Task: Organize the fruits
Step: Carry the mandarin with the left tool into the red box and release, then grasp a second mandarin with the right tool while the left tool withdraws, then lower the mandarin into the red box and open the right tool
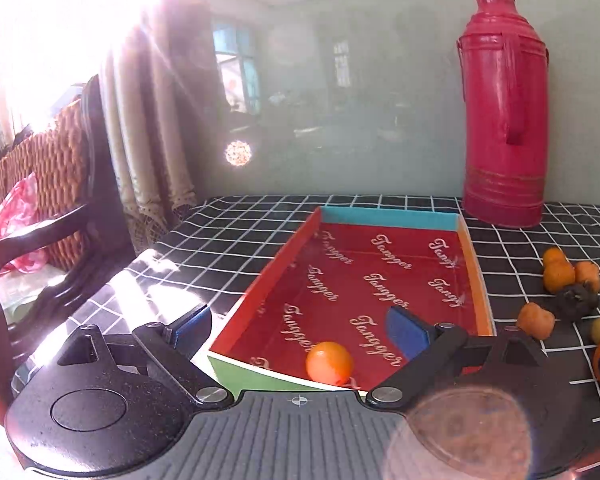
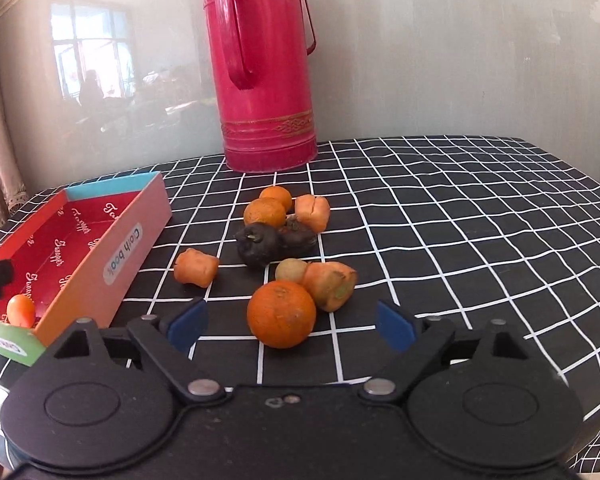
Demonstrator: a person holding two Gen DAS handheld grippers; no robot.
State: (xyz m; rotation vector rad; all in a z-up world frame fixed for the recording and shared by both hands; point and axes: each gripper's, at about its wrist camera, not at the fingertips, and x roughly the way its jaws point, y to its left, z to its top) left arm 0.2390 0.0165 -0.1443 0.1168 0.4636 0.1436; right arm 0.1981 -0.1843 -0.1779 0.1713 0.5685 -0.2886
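While the left gripper (image 1: 300, 332) gapes empty above the small orange (image 1: 329, 363) lying loose in the box (image 1: 392, 214), the right gripper (image 2: 290, 326), wide and unloaded, should straddle the large orange (image 2: 281, 314) evenly right of that box.

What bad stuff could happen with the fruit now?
1. The small orange fruit in the box lies loose near the low front wall, under the open left gripper; a bump might roll it.
2. The big orange sits between the right gripper's open jaws without being touched; it's round, so an off-centre squeeze could squirt it away.
3. A carrot piece touches it and may get nudged.
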